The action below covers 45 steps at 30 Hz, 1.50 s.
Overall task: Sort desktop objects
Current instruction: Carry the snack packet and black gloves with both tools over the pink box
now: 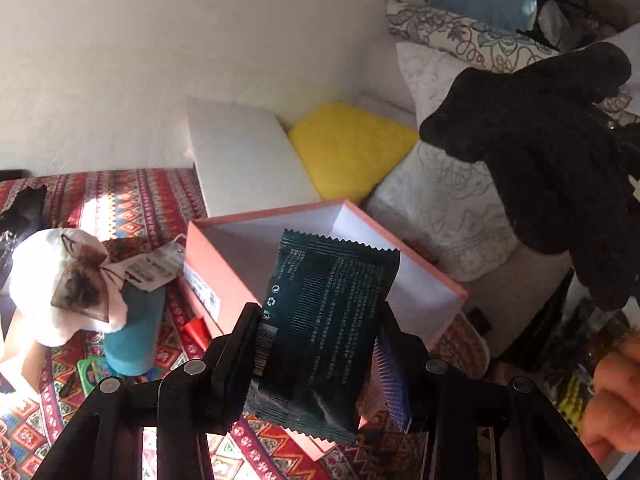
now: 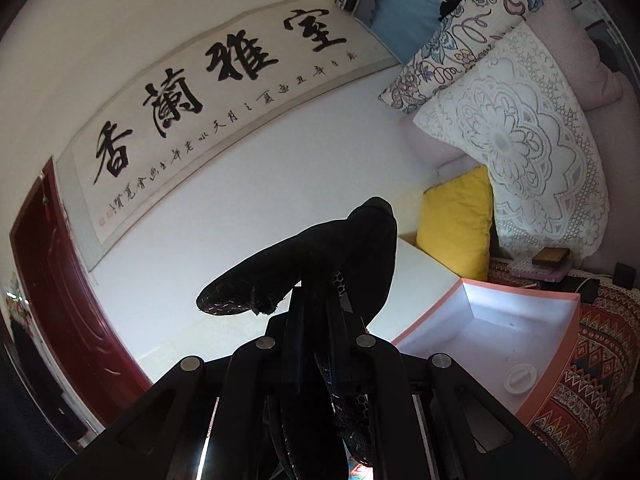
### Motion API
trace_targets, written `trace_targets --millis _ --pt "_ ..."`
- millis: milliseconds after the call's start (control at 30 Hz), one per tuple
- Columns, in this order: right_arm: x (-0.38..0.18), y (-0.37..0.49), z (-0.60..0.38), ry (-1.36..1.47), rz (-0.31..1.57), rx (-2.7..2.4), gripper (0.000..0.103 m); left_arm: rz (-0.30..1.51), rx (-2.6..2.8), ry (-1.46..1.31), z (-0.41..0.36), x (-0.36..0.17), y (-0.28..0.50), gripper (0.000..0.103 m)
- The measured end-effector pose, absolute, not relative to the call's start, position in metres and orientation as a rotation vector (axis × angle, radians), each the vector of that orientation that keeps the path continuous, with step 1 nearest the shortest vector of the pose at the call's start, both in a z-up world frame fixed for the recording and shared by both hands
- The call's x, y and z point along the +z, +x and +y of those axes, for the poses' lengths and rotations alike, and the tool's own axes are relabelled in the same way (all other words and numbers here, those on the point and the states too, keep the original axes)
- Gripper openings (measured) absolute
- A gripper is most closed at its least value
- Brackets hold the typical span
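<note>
Left wrist view first: my left gripper [image 1: 316, 340] is pinching a dark green foil sachet [image 1: 326, 332] between its two fingers, the pads pressed against the packet's left and right edges. The sachet stands nearly upright, tilted a little to the right, its printed back facing the camera and its serrated top edge up. It hangs over the near wall of an open pink box [image 1: 224, 264] with a white inside, which sits on a red patterned cloth [image 1: 132, 204]. Left of the box stands a teal cylinder [image 1: 134, 332] with a white drawstring pouch [image 1: 64, 284] resting on top of it and a paper tag beside it. A white lid [image 1: 244, 160] leans behind the box, next to a yellow cushion [image 1: 352, 148]. At the right, a black glove [image 1: 552, 160] hangs in the air, well above the box; my bare hand [image 1: 616, 396] shows at the lower right edge.

Right wrist view: my right gripper [image 2: 320, 320] is clamped on that black glove [image 2: 320, 256], the fingers drawn close together around the fabric, which flops out to the left and upward past the tips. The pink box [image 2: 480, 320] lies below and to the right of the gripper, well apart, with a small white round cap [image 2: 520, 378] on its floor. A calligraphy scroll [image 2: 208, 88] hangs on the wall behind.
</note>
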State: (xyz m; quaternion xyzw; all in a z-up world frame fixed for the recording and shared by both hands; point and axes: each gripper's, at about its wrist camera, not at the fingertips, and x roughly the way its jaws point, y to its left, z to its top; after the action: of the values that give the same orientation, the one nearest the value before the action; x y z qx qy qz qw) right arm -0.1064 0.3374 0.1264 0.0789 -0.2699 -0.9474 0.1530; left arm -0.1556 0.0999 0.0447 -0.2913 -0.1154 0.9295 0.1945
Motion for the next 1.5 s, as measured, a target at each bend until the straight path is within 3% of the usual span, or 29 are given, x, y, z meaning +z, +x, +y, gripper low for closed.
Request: trace_targets --millis 667,1333,1400,1433,1500 --pt "0.05 -0.202 0.403 0.512 -0.949 -2.754 0.01 -0.202 2.504 -0.901 0.198 0.025 -0.229 0.046" --pt "0.006 -0.251 0.41 0.694 -0.945 -2.786 0.01 -0.105 2.527 -1.005 0.22 -0.005 -0.26 0.047" --pt "0.004 -0.253 0.41 0.69 -0.955 -2.784 0.016 -0.124 2.531 -0.997 0.217 -0.004 -0.262 0.047" --pt "0.003 -0.253 0.411 0.69 -0.968 -2.785 0.018 -0.146 2.536 -0.988 0.214 -0.004 -0.262 0.049" --pt "0.0 -0.254 0.414 0.698 -1.003 -2.785 0.044 -0.17 2.557 -0.981 0.209 -0.003 -0.263 0.087"
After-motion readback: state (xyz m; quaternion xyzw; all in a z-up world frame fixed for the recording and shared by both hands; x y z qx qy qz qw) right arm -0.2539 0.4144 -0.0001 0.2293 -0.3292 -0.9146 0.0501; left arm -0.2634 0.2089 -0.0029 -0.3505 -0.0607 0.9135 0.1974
